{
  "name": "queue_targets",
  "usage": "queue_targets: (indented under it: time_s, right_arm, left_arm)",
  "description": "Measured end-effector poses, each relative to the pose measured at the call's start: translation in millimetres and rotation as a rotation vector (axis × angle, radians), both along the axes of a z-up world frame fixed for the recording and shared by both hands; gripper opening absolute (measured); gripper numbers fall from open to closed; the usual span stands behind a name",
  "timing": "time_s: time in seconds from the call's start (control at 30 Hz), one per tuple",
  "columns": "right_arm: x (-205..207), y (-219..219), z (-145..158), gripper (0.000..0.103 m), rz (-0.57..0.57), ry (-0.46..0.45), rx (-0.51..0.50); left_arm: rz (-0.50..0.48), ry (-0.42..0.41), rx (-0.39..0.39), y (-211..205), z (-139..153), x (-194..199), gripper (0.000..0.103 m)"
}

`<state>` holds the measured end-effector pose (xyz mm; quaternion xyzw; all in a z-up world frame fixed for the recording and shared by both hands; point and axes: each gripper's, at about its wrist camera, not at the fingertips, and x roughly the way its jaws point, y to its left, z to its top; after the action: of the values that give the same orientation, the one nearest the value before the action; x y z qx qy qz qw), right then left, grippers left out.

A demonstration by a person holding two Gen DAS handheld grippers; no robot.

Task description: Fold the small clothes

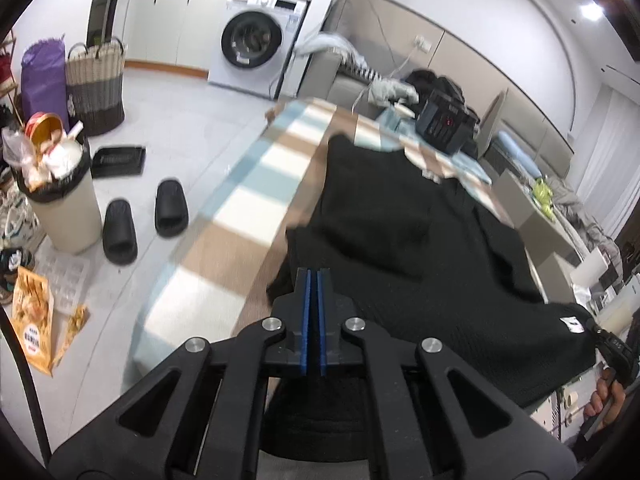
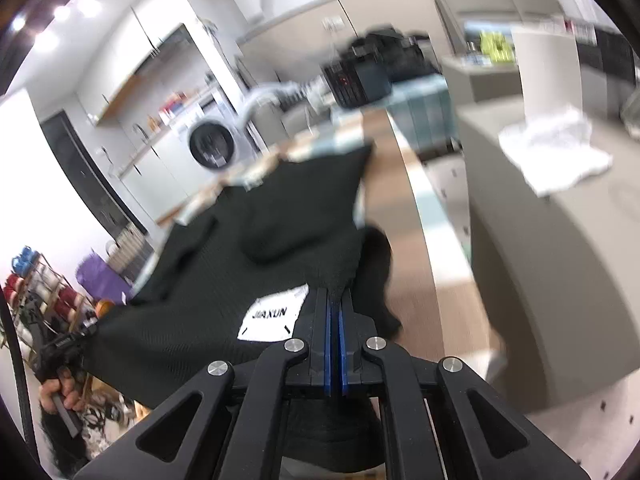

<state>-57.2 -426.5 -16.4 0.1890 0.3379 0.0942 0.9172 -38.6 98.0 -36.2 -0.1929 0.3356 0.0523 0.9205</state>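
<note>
- Blue-padded jaws of the left gripper are clamped on one near corner of the black garment, cloth pinched between the pads.
- Likewise, the right gripper is closed on the other near corner, just beside the white label.
- Held at both corners, the near hem hangs taut between the grippers while the far part lies on the checked cover; this grip probably suits carrying the hem over for a fold.
- Beyond the garment, a dark box sits at the far end of the cover.
- Slippers, a full bin and a washing machine stand on the floor, well apart.
</note>
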Motion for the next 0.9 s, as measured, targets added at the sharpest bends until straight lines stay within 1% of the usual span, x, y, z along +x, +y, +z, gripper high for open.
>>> queue_targets:
  time_s: [0.1, 0.17, 0.23, 0.3, 0.37, 0.43, 0.5, 0.53, 0.57, 0.63, 0.67, 0.7, 0.73, 0.77, 0.8, 0.9]
  right_arm:
    - [10, 2, 16, 0.003, -0.021, -0.046, -0.003]
    - [22, 2, 17, 0.003, -0.042, -0.049, -0.001]
    - [38, 1, 11, 0.003, -0.085, -0.021, -0.003]
    - [53, -1, 1, 0.003, -0.122, 0.011, 0.019]
    - [66, -6, -11, 0.003, -0.145, 0.065, 0.039]
    - [72, -11, -24, 0.003, -0.151, 0.107, 0.052]
    - [71, -12, -31, 0.003, -0.140, 0.148, 0.036]
    - [69, -14, -35, 0.003, -0.134, 0.166, 0.033]
    - [66, -15, -36, 0.008, -0.128, 0.175, 0.040]
    - [62, -20, -40, 0.018, -0.117, 0.199, 0.054]
    - [60, -23, -42, 0.025, -0.116, 0.207, 0.064]
    - [59, -25, -44, 0.028, -0.109, 0.213, 0.076]
    - [57, -27, -45, 0.028, -0.101, 0.214, 0.088]
    - [57, -29, -45, 0.030, -0.098, 0.214, 0.098]
    - [56, -30, -46, 0.033, -0.095, 0.214, 0.107]
    - [56, -31, -43, 0.035, -0.084, 0.203, 0.110]
  left_arm:
    - [0.005, -0.032, 0.011, 6, 13, 15, 0.001]
    - [0.010, -0.037, 0.016, 10, 17, 30, 0.001]
    - [0.017, -0.031, 0.022, 14, 15, 48, 0.000]
    - [0.035, -0.007, 0.031, 20, 8, 68, 0.000]
    - [0.055, 0.038, 0.007, 29, -3, 86, 0.000]
    - [0.042, 0.065, -0.041, 35, -14, 94, 0.000]
    - [0.044, 0.094, -0.048, 38, -23, 95, 0.000]
    - [0.034, 0.122, -0.047, 38, -28, 94, 0.000]
    - [0.030, 0.141, -0.051, 39, -34, 94, 0.001]
    - [0.021, 0.171, -0.086, 41, -42, 89, 0.011]
    - [0.020, 0.176, -0.111, 42, -45, 83, 0.020]
    - [0.017, 0.169, -0.140, 43, -46, 76, 0.030]
    - [0.013, 0.161, -0.154, 43, -45, 71, 0.035]
    - [0.013, 0.151, -0.170, 43, -45, 64, 0.042]
    - [0.012, 0.141, -0.187, 43, -43, 58, 0.046]
    - [-0.011, 0.110, -0.206, 41, -37, 46, 0.047]
